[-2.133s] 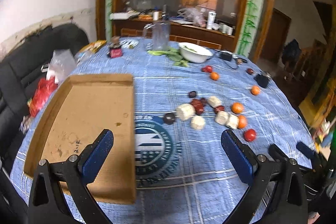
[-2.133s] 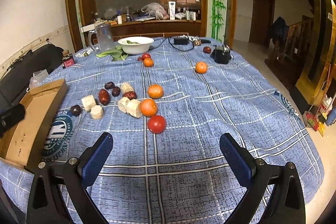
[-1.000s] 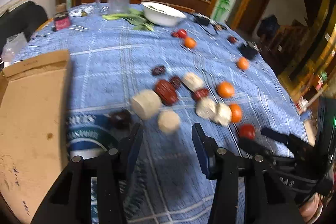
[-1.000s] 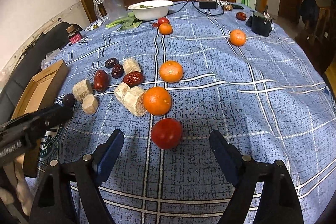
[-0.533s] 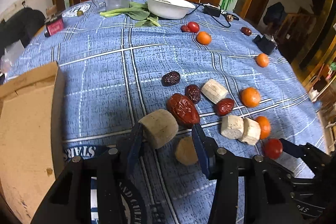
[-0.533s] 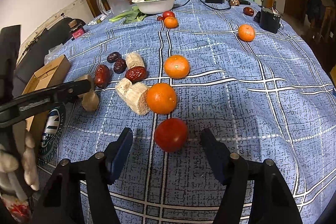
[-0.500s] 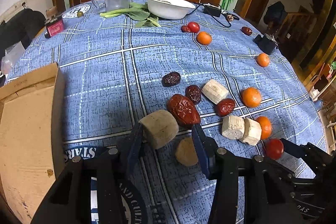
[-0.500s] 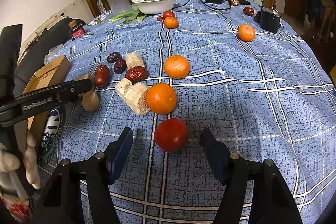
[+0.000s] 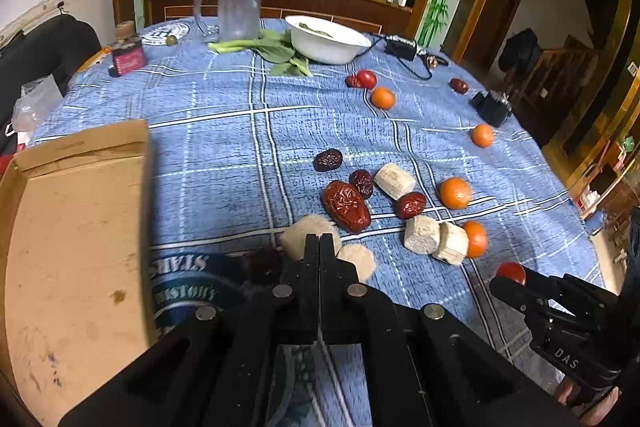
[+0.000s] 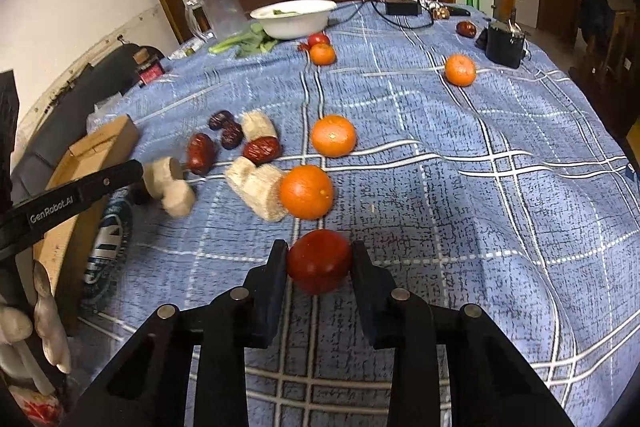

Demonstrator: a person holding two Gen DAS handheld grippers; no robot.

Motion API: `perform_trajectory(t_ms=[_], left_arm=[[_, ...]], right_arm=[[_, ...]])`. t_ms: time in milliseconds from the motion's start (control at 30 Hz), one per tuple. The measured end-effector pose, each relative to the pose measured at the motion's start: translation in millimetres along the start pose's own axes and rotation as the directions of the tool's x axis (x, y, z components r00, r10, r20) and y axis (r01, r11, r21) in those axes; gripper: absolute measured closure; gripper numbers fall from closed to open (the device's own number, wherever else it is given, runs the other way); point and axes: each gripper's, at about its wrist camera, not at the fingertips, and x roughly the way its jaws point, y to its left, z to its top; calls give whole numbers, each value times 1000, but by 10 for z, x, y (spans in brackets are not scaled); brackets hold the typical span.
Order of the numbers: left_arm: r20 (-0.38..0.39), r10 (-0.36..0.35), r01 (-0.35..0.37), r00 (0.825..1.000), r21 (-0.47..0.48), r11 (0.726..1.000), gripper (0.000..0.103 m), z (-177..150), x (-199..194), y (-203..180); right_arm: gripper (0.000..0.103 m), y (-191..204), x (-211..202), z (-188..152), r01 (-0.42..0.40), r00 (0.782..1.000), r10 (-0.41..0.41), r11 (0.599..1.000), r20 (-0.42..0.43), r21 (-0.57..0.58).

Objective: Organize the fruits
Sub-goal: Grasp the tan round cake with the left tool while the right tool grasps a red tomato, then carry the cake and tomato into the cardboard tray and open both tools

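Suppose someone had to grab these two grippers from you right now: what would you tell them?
Right gripper: shut on the tomato, low over the cloth.
Left gripper: shut, apparently on nothing, its tips at a pale chunk.
Box: at the table's left edge, nothing in the part that shows.
Loose on the cloth: oranges, dates, more pale chunks; another tomato near the white bowl.
Done: nothing sorted yet.
Left: probably move the tomato to the box, then reopen the left gripper and take the chunk.
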Motion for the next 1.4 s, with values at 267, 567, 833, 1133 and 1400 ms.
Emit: perform_trajectory(t_ms=[267, 567, 833, 1133, 1400], left_arm=[[-50, -7, 5, 999, -39, 999, 81, 45, -19, 147], [-158, -16, 28, 987, 71, 997, 56, 215, 468, 70], [-210, 8, 22, 978, 143, 989, 63, 245, 592, -77], [-146, 27, -3, 989, 164, 986, 67, 215, 530, -124], [-40, -101, 103, 994, 38, 994, 66, 229, -315, 183]], right_arm=[[70, 202, -234, -93, -10, 999, 11, 999, 33, -34], [69, 210, -282, -183, -42, 999, 43, 999, 26, -33], [69, 139, -184, -204, -91, 996, 91, 996, 11, -8], [69, 22, -208, -237, -95, 995, 94, 995, 13, 13], [69, 132, -372, -135, -159, 987, 158, 987, 34, 3]])
